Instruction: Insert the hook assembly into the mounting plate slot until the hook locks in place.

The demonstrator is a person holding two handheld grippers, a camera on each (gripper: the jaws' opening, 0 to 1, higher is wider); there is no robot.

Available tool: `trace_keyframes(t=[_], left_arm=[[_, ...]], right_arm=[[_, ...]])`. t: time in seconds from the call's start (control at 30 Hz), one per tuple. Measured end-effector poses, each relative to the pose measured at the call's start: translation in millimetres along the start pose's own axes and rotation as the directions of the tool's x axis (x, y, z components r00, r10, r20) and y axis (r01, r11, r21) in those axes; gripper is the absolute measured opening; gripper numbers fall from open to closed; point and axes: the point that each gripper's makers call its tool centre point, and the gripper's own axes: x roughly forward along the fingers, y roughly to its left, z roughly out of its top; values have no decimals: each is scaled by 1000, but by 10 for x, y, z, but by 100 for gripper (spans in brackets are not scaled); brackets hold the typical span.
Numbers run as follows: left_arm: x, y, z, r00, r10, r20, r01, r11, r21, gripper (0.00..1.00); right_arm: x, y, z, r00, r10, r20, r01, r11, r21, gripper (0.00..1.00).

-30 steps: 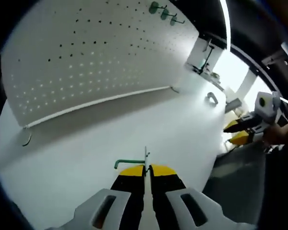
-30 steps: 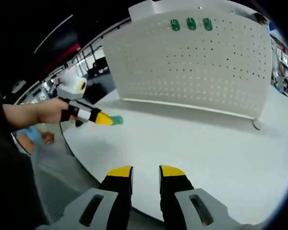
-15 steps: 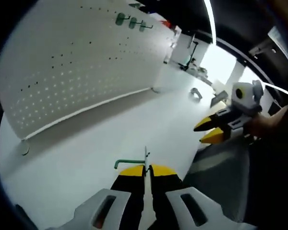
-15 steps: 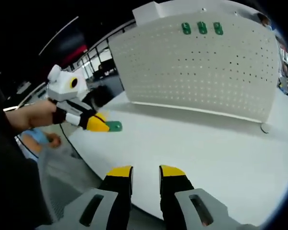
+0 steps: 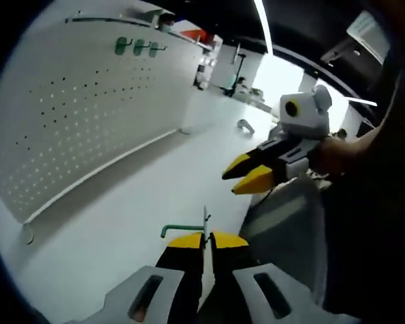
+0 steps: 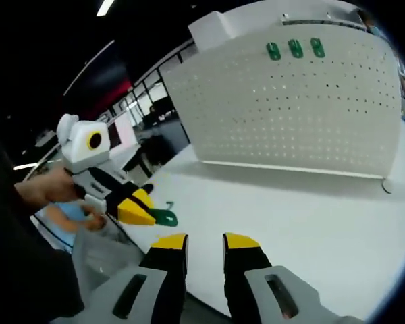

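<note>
My left gripper is shut on a green hook assembly, whose green rod sticks out to the left and whose thin metal plate stands up between the jaws. In the right gripper view that same left gripper comes in from the left with the green hook at its tips, above the table's edge. My right gripper is open with nothing between its fingers; it also shows in the left gripper view, held by a hand. The white pegboard mounting plate stands upright on the table, also seen slanted.
Three green hooks hang near the pegboard's top, also visible. The white table ends in a curved edge near both grippers. A small metal clip lies far along the table. A round foot sits at the board's corner.
Both views have swung. The two grippers have come closer together near the table's edge, and each looms larger in the other's view. The left gripper still holds the hook.
</note>
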Motion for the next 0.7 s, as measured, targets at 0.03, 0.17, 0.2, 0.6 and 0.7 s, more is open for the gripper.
trace_keyframes(t=[0.03,0.17,0.2,0.6,0.7], left_arm=[[-4,-46,-2,1000,-13,-1,13,1000,7,4],[-5,-237,-18,998,-67,-10,67,997,41,4],[-6,-270,-20,997,-73,-12,74,996,49,4],[-116,-554,44,978,-205,-31,207,959,195,3],[-131,-592,103,976,-216,-14,214,951,222,3]], right_arm=[[15,62,30,1000,22,0,-22,1000,12,16],[62,273,107,993,115,13,-115,990,80,17],[73,306,114,992,128,12,-129,989,79,17],[146,644,-26,941,336,21,-318,865,389,17],[146,638,-26,929,369,21,-338,825,454,17]])
